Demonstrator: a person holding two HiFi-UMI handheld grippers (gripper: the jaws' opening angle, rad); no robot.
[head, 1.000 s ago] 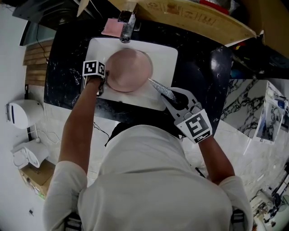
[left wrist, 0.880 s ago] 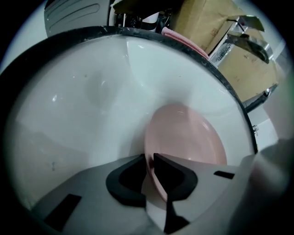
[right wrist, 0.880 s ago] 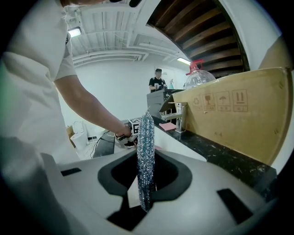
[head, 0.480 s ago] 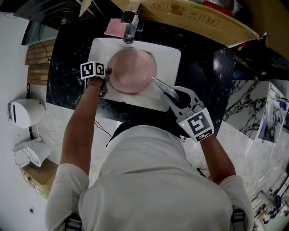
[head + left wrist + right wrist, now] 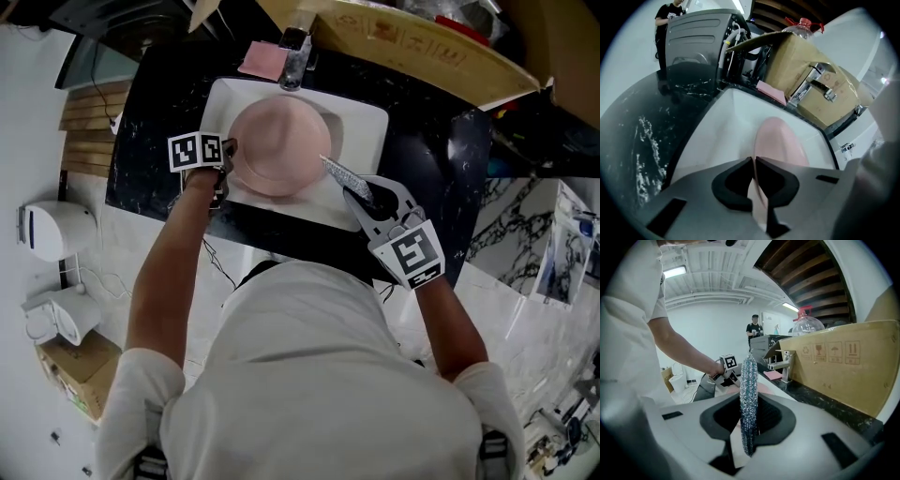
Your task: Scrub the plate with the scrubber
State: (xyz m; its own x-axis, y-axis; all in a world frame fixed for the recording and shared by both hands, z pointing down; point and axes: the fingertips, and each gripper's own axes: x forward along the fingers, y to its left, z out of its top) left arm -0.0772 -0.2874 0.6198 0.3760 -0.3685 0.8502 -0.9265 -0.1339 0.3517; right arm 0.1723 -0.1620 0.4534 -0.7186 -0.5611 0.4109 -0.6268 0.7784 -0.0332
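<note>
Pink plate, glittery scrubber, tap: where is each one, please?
plate [image 5: 279, 148], head view, middle of its pink surface.
scrubber [image 5: 749, 394], right gripper view, middle of the glittery strip.
tap [image 5: 294, 58], head view, on its metal body.

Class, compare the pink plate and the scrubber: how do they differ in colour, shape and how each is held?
The pink plate is smooth, plain pink; the scrubber is sparkly silvery-blue mesh. The pink plate is broad and round; the scrubber is narrow and long. The left gripper pinches the pink plate by its rim; the right gripper clamps the scrubber at one end. Both are held in shut jaws.
</note>
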